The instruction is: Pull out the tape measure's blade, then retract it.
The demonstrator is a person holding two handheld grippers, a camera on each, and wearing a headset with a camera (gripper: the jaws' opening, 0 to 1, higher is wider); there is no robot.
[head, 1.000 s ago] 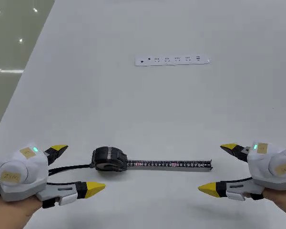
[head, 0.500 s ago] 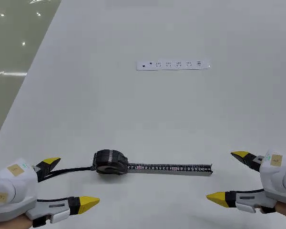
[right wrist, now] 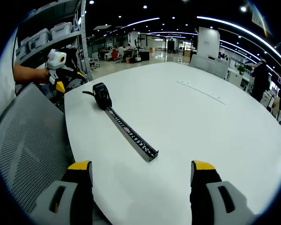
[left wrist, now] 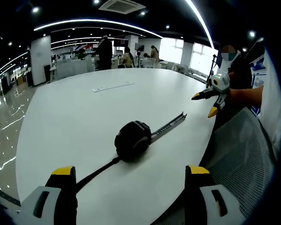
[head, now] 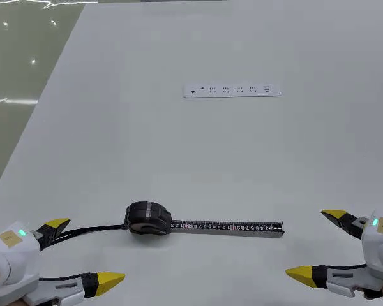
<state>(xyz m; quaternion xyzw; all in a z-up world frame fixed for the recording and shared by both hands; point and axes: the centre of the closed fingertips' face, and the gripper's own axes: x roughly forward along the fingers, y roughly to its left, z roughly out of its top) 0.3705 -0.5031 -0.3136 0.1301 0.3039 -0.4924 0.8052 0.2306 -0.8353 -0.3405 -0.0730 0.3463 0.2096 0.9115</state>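
Observation:
A black tape measure (head: 149, 218) lies on the white table (head: 198, 153), with its blade (head: 226, 227) drawn out to the right and lying flat. A black strap (head: 89, 229) trails left from the case. My left gripper (head: 83, 255) hovers open at the bottom left, short of the strap. My right gripper (head: 329, 245) is open at the bottom right, apart from the blade's end hook (head: 281, 227). From the left gripper view the case (left wrist: 132, 139) sits ahead between the yellow tips, blade (left wrist: 168, 125) running away. The right gripper view shows the blade (right wrist: 131, 133) leading to the case (right wrist: 102, 95).
A white power strip (head: 232, 90) lies flat at the far middle of the table. Shiny floor (head: 19, 76) borders the table's left edge. Grey mesh chair backs (right wrist: 28, 154) stand close to the near edge, and people stand far off in the office.
Both grippers have drawn back toward the near edge and lower in the head view, still open. The tape measure and its blade lie as before.

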